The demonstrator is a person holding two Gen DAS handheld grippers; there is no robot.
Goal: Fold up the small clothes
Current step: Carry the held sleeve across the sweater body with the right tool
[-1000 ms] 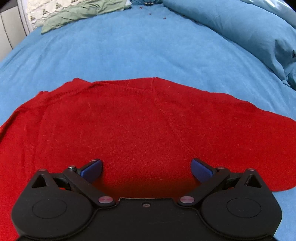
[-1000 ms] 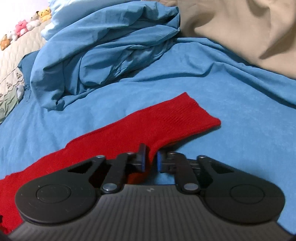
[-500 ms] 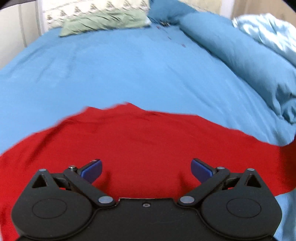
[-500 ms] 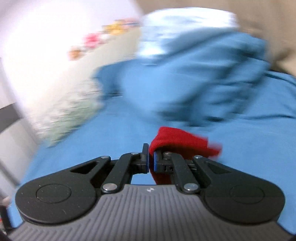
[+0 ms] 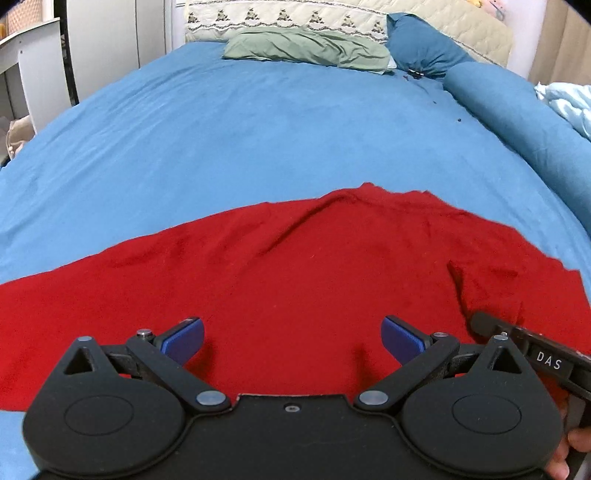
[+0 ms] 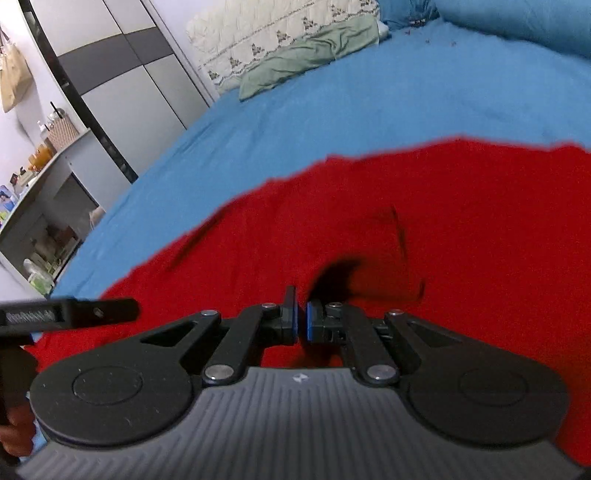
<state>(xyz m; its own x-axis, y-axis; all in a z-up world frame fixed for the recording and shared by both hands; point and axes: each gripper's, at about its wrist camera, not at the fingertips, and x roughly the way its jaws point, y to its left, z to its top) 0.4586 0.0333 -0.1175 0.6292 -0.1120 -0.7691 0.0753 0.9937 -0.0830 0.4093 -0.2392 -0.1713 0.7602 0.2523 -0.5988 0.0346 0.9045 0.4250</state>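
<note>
A red knitted garment (image 5: 295, 266) lies spread across the blue bed sheet (image 5: 240, 140). My left gripper (image 5: 291, 332) hovers over its near edge, blue pads wide apart and nothing between them. My right gripper (image 6: 301, 319) is shut, its pads pinching the garment's sleeve. It holds that sleeve over the red body (image 6: 461, 221), and the cloth puckers in dark creases just past the tips. In the left wrist view the right gripper (image 5: 480, 326) comes in from the right, with folds of red cloth drawn up to its tip. Part of the left gripper (image 6: 74, 314) shows at the left of the right wrist view.
A green pillow (image 5: 306, 48) and a quilted headboard (image 5: 332, 14) are at the far end of the bed. A rolled blue duvet (image 5: 517, 110) runs along the right side. A wardrobe (image 6: 129, 85) and a cluttered desk (image 6: 40, 177) stand left of the bed.
My right gripper swung fast to the left, carrying the sleeve from the bare sheet onto the garment's body. The left gripper drew back and rose, still open, so more of the bed shows.
</note>
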